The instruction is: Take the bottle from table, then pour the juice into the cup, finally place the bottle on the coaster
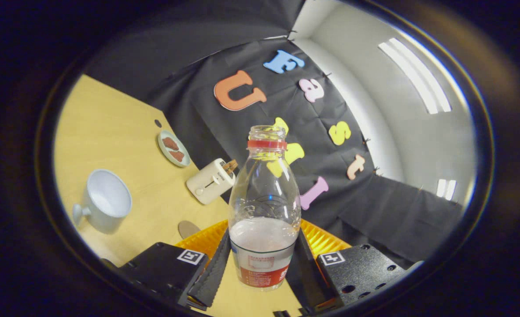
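A clear bottle with no cap, a red neck ring and a red label sits between my fingers, and my gripper is shut on it at its lower body. Pale juice fills only its bottom part. The view is tilted, and the bottle is held above the wooden table. A white cup with a handle stands on the table beyond the left finger, its mouth open toward me. A small round brown coaster lies on the table just ahead of the left finger.
A white toaster with toast in its slots stands beyond the bottle to its left. Farther back, a small plate holds brown pieces of food. An orange ribbed thing lies behind the bottle's base.
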`<state>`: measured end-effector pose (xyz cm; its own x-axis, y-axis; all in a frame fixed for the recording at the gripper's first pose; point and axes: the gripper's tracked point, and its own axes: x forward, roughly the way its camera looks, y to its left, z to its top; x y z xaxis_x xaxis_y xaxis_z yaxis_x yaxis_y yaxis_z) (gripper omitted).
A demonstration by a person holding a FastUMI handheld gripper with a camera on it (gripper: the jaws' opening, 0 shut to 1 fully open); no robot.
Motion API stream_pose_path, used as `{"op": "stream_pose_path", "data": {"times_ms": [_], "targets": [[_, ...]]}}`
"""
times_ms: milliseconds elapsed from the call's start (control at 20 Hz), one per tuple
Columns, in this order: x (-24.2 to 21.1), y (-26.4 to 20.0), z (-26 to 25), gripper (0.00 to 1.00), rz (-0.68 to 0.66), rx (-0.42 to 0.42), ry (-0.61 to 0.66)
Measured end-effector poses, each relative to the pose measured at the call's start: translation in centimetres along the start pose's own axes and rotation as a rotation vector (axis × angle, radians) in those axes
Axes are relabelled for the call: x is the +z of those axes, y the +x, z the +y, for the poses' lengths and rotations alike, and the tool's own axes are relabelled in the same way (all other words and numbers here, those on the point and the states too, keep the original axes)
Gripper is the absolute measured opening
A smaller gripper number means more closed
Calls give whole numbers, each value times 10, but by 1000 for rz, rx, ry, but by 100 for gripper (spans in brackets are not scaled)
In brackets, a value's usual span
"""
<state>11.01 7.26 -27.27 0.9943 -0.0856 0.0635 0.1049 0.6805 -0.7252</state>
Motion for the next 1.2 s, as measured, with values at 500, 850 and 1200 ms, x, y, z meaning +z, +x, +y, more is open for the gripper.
{"op": "stream_pose_path", "data": {"times_ms": [500,850,1200], "targets": [[16,7,-46,80,52,126,595],[21,51,-57,80,-2,86,700],[18,91,-14,80,3,127,714]]}}
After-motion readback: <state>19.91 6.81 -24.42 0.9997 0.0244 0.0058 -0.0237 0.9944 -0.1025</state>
